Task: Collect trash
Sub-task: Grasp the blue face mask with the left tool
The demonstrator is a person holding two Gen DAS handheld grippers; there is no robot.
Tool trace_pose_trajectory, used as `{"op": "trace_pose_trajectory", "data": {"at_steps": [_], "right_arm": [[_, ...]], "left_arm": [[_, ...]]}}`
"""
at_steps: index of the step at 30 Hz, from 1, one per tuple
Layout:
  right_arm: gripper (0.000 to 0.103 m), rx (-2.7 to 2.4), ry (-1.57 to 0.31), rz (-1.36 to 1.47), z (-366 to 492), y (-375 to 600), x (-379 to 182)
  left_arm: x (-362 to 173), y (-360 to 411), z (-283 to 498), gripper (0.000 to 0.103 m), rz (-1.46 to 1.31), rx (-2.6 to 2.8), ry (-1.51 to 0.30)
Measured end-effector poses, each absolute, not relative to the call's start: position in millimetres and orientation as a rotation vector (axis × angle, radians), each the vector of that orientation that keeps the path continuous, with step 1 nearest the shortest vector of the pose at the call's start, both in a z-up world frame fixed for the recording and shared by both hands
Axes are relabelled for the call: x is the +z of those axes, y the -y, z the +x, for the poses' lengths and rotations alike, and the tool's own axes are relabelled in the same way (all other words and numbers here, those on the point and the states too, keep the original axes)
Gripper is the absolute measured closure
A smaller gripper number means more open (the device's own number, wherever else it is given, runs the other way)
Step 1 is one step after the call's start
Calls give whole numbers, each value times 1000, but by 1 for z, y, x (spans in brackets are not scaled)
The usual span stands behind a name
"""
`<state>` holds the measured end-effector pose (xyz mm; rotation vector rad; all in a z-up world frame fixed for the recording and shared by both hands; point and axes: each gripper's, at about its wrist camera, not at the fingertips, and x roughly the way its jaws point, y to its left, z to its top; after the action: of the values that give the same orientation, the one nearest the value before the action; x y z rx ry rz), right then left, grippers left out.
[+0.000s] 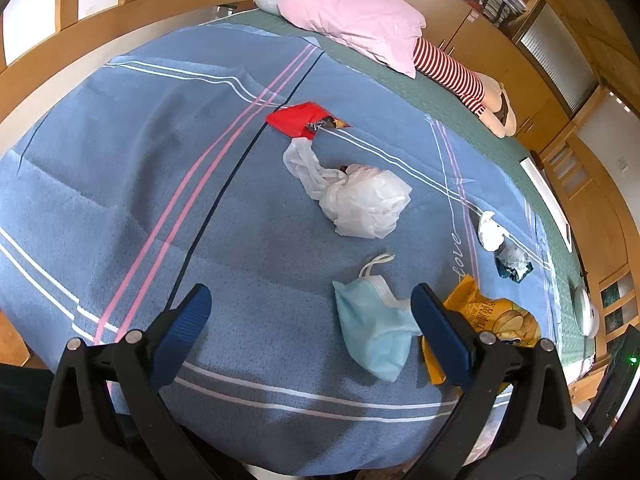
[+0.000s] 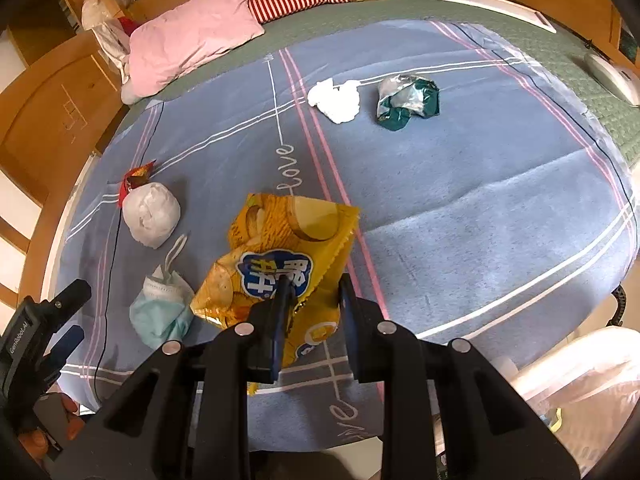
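Two grippers work the bed: the left gripper hangs wide open and empty, the blue face mask at its 1 o'clock; the right gripper pinches the yellow snack bag. Carry it gently toward 5 o'clock, where a pale bag, perhaps for trash, shows.

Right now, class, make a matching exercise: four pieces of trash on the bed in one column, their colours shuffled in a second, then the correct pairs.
Things:
1. chip bag
2. face mask
3. crumpled tissue
4. flat wrapper

Colours:
A. white
B. red
C. yellow
D. light blue

Pairs: 1-C, 2-D, 3-A, 4-B
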<state>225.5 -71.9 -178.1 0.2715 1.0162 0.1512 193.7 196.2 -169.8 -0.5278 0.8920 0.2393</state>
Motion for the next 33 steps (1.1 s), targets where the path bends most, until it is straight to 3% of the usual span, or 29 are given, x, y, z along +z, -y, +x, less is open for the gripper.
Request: {"op": "trace_pose_trajectory", "data": {"at_steps": [33], "right_arm": [[77,174,-1052,237,225,60,-186]], "left_arm": [[-172,-192,195,4,-517,217,-911]]}}
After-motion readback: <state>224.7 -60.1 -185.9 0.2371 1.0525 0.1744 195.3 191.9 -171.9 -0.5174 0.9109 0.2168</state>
